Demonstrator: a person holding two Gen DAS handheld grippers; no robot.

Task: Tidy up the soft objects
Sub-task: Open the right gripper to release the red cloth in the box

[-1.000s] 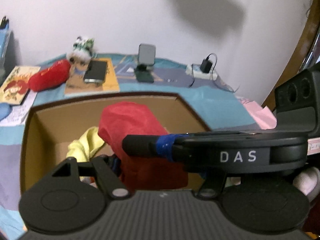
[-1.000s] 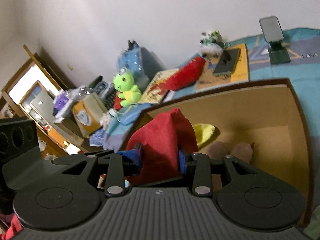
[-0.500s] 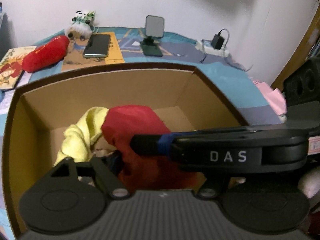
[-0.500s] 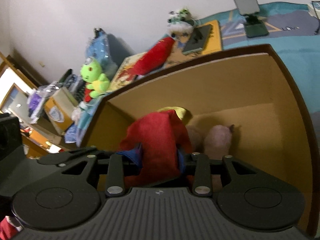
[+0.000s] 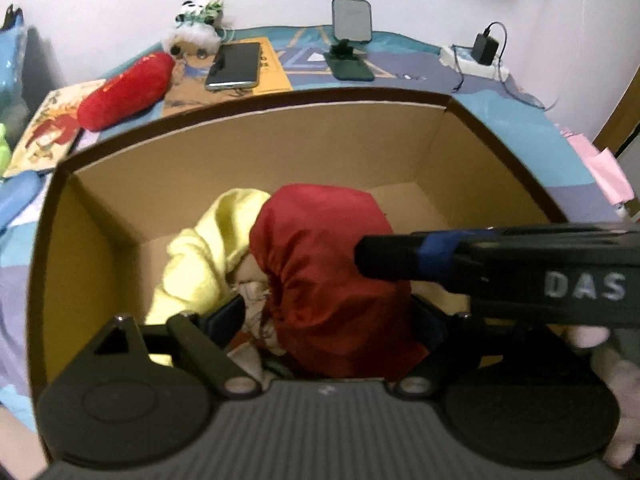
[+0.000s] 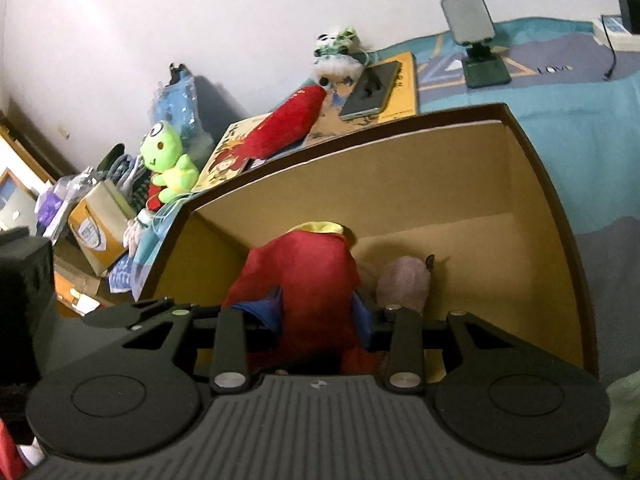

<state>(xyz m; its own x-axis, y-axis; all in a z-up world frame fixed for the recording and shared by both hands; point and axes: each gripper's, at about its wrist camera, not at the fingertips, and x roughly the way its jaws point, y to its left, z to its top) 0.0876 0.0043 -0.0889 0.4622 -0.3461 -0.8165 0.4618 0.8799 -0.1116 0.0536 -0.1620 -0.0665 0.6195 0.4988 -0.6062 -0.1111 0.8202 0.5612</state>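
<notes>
A red cloth (image 5: pixel 320 248) hangs inside the open cardboard box (image 5: pixel 280 140), over a yellow cloth (image 5: pixel 204 252). My left gripper (image 5: pixel 326 318) straddles the red cloth with its jaws opening; the left pad stands clear of the fabric. One of my right gripper's fingers (image 5: pixel 384 256) crosses in from the right. In the right wrist view my right gripper (image 6: pixel 316 312) is shut on the red cloth (image 6: pixel 304 264), its blue pads pinching the fabric. The yellow cloth (image 6: pixel 320 227) peeks out behind it, and a pinkish plush (image 6: pixel 404 284) lies on the box (image 6: pixel 400 176) floor.
Behind the box on the patterned bedcover lie a red bolster (image 5: pixel 124 92), a panda plush (image 5: pixel 196 24), a phone (image 5: pixel 236 66), a phone stand (image 5: pixel 350 40) and a charger on a power strip (image 5: pixel 476 56). A green frog plush (image 6: pixel 168 160) sits at the left among clutter.
Both grippers have sunk with the red cloth from above the rim down into the box. The left jaws have spread wider off the cloth; the right gripper keeps its pinch.
</notes>
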